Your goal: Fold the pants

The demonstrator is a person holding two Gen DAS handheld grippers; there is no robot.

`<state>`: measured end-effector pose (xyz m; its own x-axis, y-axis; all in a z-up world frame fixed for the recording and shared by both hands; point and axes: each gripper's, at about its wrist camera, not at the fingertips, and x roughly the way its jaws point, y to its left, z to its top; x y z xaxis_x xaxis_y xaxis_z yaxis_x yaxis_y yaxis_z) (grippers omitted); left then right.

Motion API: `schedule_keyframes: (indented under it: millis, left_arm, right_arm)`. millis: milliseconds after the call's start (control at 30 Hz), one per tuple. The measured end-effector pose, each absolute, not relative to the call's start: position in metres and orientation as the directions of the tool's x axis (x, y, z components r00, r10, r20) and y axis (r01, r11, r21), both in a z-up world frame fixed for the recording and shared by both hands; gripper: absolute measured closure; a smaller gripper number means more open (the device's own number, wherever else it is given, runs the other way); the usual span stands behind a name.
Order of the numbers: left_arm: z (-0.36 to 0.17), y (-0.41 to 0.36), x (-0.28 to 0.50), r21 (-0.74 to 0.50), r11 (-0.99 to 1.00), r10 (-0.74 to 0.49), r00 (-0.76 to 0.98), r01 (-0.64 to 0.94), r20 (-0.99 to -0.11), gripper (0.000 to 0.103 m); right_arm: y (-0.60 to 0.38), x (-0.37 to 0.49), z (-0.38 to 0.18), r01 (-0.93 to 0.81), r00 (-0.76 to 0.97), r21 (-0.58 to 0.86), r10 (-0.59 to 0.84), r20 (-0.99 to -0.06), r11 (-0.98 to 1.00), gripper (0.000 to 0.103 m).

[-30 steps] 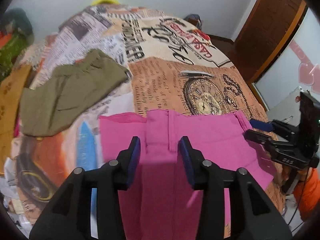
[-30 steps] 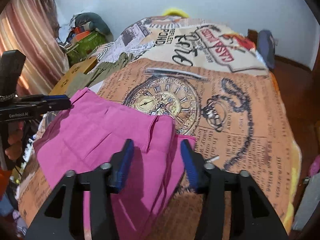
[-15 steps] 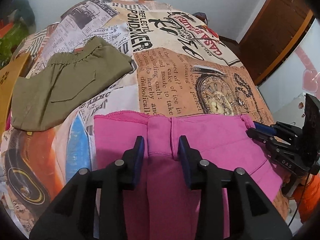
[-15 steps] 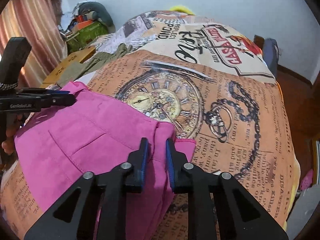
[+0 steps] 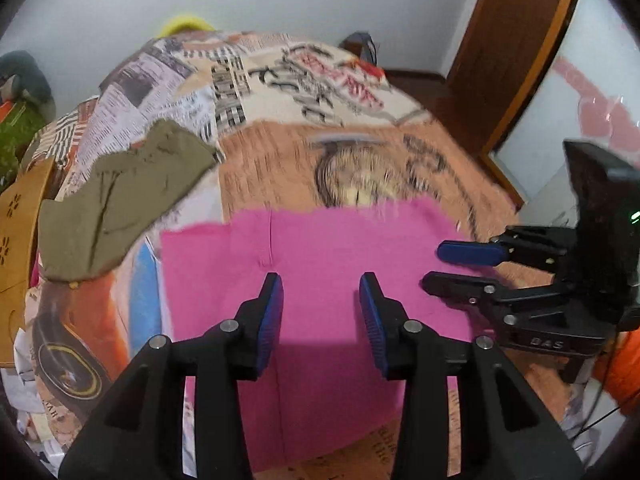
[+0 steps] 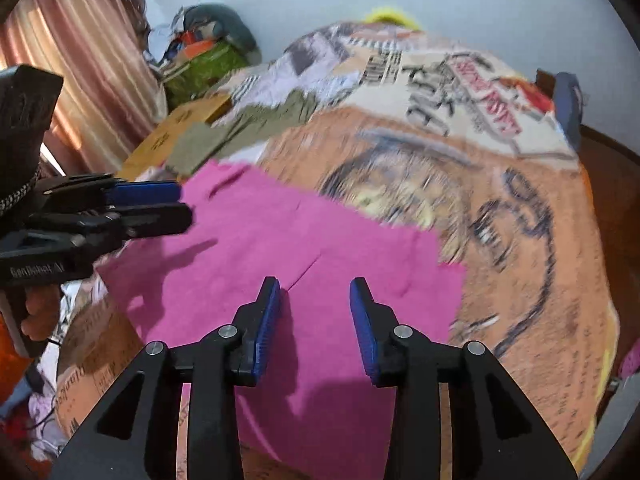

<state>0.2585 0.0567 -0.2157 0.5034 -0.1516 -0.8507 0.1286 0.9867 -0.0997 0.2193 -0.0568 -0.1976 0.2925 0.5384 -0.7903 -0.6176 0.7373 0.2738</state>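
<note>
Pink cotton pants, folded into a flat rectangle, lie on the near part of a bed covered by a newspaper-and-pocket-watch print bedspread, their far edge running across the printed watch face. The cloth appears laid flat with its edges roughly squared, presumably so the next fold lands true.

Left gripper, black with blue pads, hangs above the middle of the pink cloth; its jaws have just been opening and now stand apart with nothing between them, the fabric lying slack below. Right gripper, of the same build, hangs over the cloth's other side; its jaws have likewise just been opening and stand released, gripping nothing. Each gripper shows in the other's view at the side of the pants, so the two flank the garment, a placing suited to taking both ends of one edge together.

Olive-green folded pants rest farther up the bed, well apart from the pink pair, apparently set aside.

Motion blur obscures fine seams; which end is the waistband cannot be told.
</note>
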Motion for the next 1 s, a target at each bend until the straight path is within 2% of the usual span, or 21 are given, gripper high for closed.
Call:
schedule_keyframes:
  millis: [133, 267, 467, 633, 700, 800, 900, 933, 1000]
  left_arm:
    - [-0.228, 0.054, 0.242, -0.057, 0.989, -0.122, 0.529, 0.137, -0.840, 0.062]
    - [-0.223, 0.065, 0.224, -0.052, 0.990, -0.116, 0.542, 0.132, -0.832, 0.062]
    - [-0.232, 0.091, 0.194, -0.020, 0.998, -0.052, 0.534, 0.066, -0.844, 0.060]
    - [-0.231, 0.115, 0.177, -0.060, 0.998, -0.054, 0.532, 0.006, -0.845, 0.060]
    - [-0.227, 0.118, 0.179, -0.073, 0.997, -0.060, 0.531, -0.004, -0.845, 0.060]
    - [-0.218, 0.117, 0.186, -0.060, 0.998, -0.050, 0.546, 0.000, -0.836, 0.060]
    - [-0.215, 0.115, 0.202, -0.086, 0.996, -0.075, 0.543, 0.005, -0.837, 0.052]
    - [-0.215, 0.115, 0.209, -0.098, 0.995, -0.082, 0.545, -0.001, -0.835, 0.045]
    - [-0.218, 0.116, 0.219, -0.111, 0.994, -0.084, 0.551, -0.015, -0.830, 0.039]
  right_arm:
    - [-0.068, 0.212, -0.196, -0.603, 0.290, 0.282, 0.534, -0.794, 0.746, 0.068]
    - [-0.082, 0.194, -0.194, -0.614, 0.310, 0.220, 0.489, -0.815, 0.758, 0.068]
    - [-0.117, 0.180, -0.195, -0.552, 0.340, 0.231, 0.470, -0.814, 0.801, 0.064]
    - [-0.131, 0.184, -0.199, -0.503, 0.318, 0.308, 0.505, -0.803, 0.807, 0.064]
    - [-0.128, 0.186, -0.194, -0.505, 0.331, 0.296, 0.498, -0.802, 0.811, 0.064]
    - [-0.124, 0.190, -0.182, -0.517, 0.387, 0.250, 0.485, -0.785, 0.818, 0.058]
    - [-0.121, 0.201, -0.180, -0.502, 0.413, 0.242, 0.476, -0.776, 0.830, 0.050]
    - [-0.121, 0.205, -0.182, -0.492, 0.422, 0.239, 0.470, -0.776, 0.837, 0.049]
    - [-0.120, 0.214, -0.190, -0.469, 0.418, 0.244, 0.456, -0.786, 0.849, 0.049]
